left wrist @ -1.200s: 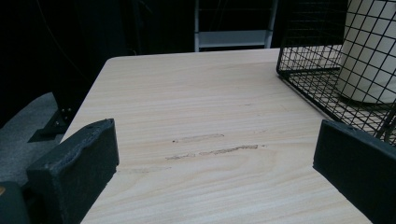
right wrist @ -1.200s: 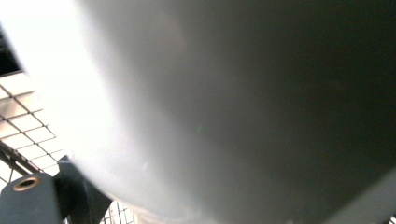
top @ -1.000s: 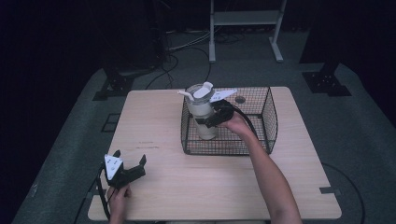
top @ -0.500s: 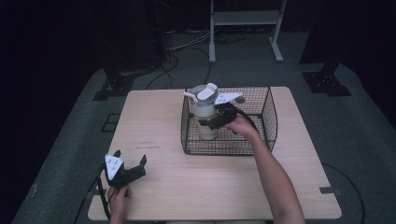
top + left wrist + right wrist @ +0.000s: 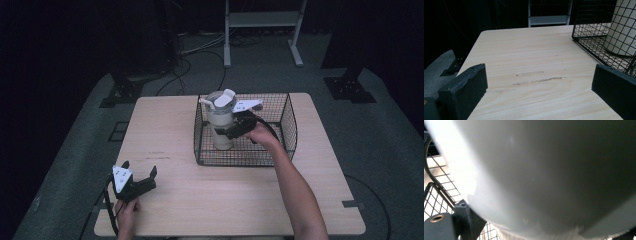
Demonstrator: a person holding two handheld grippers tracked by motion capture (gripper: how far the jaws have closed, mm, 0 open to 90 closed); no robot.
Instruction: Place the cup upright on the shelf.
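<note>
- Nearest the table's front edge, at the left, the left gripper [image 5: 142, 181] is held in the person's left hand [image 5: 126, 210], low over the bare wood.
- Its jaws are seen spread wide apart in the left gripper view, with nothing between them but the light wooden table [image 5: 531, 62] and a few faint scuff marks [image 5: 537, 80] on its surface.
- The left gripper [image 5: 536, 92] is kept well apart from the basket, whose near corner is seen at the right of that view.
- Farther back, right of the table's middle, a black wire basket [image 5: 287, 135] is stood on the tabletop.
- Inside the basket, toward its left side, a tall cream tumbler [image 5: 221, 125] with a lid and a spout is stood upright; its top rises above the basket's rim.
- The tumbler is gripped around its middle by the right gripper [image 5: 231, 131], which is reached into the basket from the right by the person's right hand [image 5: 261, 134].
- In the right gripper view the tumbler's pale wall [image 5: 544, 170] is pressed close against the camera, with the basket mesh [image 5: 439, 185] behind it; the jaws are closed on the tumbler.
- Beyond the table, dark floor, cables [image 5: 197, 47] and a white metal stand [image 5: 262, 25] are seen.
</note>
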